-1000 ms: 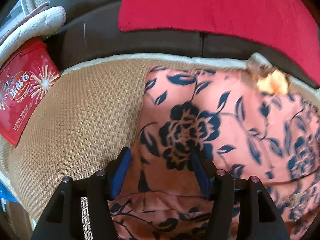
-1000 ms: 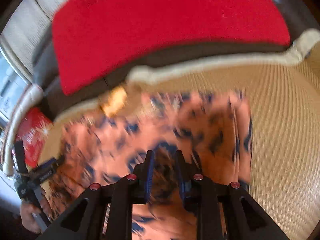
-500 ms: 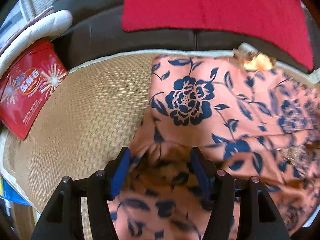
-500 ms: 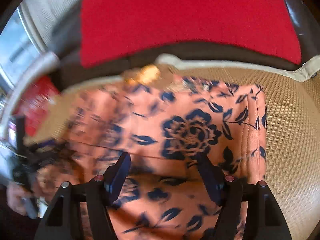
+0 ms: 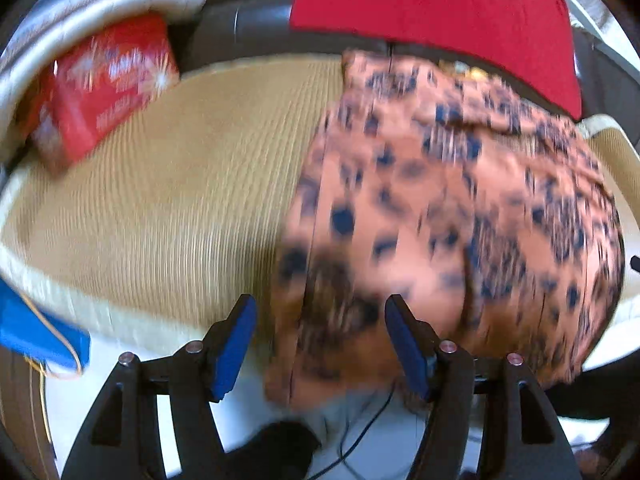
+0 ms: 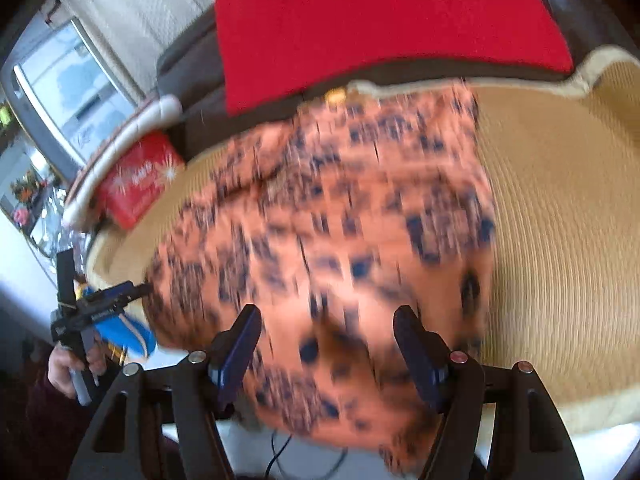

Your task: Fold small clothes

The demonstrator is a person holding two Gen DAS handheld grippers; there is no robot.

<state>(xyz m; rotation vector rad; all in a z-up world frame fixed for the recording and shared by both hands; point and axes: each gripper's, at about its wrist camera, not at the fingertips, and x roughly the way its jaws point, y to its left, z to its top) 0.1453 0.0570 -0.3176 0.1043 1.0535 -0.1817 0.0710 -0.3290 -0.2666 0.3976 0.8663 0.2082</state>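
An orange garment with a dark blue flower print (image 5: 440,200) lies folded on the woven tan mat (image 5: 180,180), its near edge hanging over the mat's front rim. Both views are smeared by motion. My left gripper (image 5: 320,304) hovers above the garment's near left corner with its jaws opening; cloth shows between the blue pads (image 5: 236,332) but they do not press on it. My right gripper (image 6: 328,314) stands open over the garment (image 6: 340,208) near its front edge, holding nothing. The right wrist view also shows the left gripper (image 6: 100,304) at the far left in a hand (image 6: 68,372).
A red blanket (image 5: 420,8) drapes the dark sofa back behind the mat. A red printed box (image 5: 104,80) leans at the mat's back left beside a white padded armrest (image 5: 100,4). Something blue (image 5: 36,328) lies by the front left rim. A thin cable (image 5: 360,432) runs across the pale floor below.
Both grippers have drawn back toward the mat's front edge. The right jaws went from nearly shut on the cloth to wide open, letting it go. The garment now looks smaller and farther off.
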